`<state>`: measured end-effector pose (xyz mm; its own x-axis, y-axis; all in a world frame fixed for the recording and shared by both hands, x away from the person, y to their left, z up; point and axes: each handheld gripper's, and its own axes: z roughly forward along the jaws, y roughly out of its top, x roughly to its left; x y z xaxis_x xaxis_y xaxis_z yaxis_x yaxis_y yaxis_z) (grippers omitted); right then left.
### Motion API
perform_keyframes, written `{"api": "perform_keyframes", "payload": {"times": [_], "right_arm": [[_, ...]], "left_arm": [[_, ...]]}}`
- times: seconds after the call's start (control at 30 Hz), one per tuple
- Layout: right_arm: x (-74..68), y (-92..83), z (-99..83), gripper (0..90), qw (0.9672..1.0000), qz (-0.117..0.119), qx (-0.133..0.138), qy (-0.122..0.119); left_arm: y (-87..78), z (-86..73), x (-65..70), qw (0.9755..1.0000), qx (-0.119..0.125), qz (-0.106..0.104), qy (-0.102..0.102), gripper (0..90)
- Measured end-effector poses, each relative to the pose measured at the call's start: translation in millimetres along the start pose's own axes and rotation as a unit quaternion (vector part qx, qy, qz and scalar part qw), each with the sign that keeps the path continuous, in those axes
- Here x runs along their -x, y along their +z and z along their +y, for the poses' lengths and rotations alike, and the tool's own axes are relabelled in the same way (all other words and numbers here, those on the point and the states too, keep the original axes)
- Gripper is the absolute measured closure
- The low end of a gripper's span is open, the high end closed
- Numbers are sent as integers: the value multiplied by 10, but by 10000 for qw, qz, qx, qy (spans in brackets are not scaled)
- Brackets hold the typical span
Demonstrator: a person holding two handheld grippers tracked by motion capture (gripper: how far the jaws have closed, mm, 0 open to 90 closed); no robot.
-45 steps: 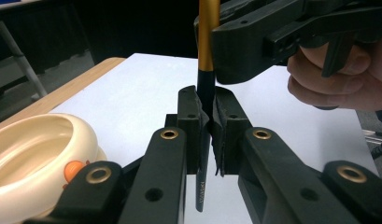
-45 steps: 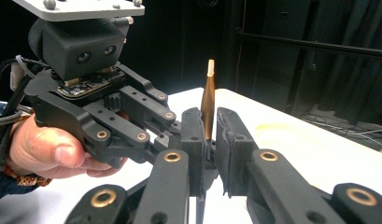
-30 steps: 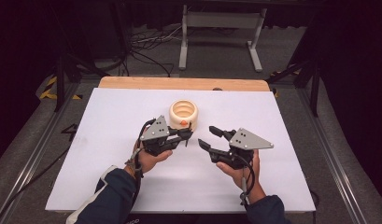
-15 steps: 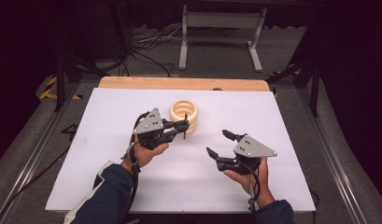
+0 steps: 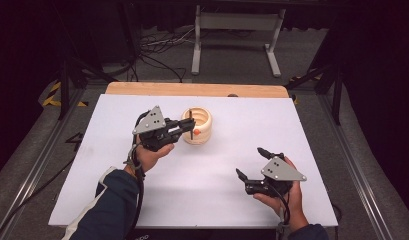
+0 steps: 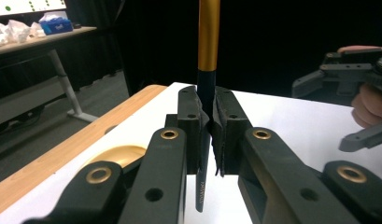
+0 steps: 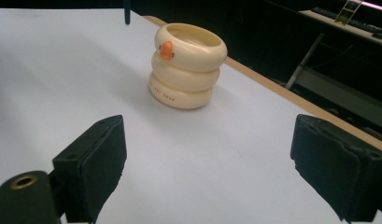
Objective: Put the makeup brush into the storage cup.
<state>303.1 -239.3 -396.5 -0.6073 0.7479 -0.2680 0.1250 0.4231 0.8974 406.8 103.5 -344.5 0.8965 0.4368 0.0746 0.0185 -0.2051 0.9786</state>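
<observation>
The left gripper point(image 5: 189, 127) was clenched on a pen point(image 6: 208, 42) (black and gold), held upright just over the duck cup point(image 5: 198, 126); I judged only the drop remained. The right gripper point(image 5: 252, 167), jaws just opened, empty, was well apart.

The white table point(image 5: 202, 200) lies bare between the right gripper point(image 5: 248, 176) and the cup point(image 7: 186, 65), an open lane. The left gripper point(image 5: 184, 129) (its pen point(image 6: 208, 42) upright) hangs just beside the cup's rim, crowding that side.
</observation>
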Motion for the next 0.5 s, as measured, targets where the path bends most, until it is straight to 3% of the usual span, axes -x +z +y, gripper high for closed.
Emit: {"api": "perform_keyframes", "payload": {"times": [0.3,0.5], "right_arm": [[27,-147,-158,110,9999,-99,-132,19],[29,-216,-250,79,9991,-370,-200,-20]], "left_arm": [[5,50,-90,10000,7,83,-9,827],[34,147,-160,9998,-18,201,42,826]]}}
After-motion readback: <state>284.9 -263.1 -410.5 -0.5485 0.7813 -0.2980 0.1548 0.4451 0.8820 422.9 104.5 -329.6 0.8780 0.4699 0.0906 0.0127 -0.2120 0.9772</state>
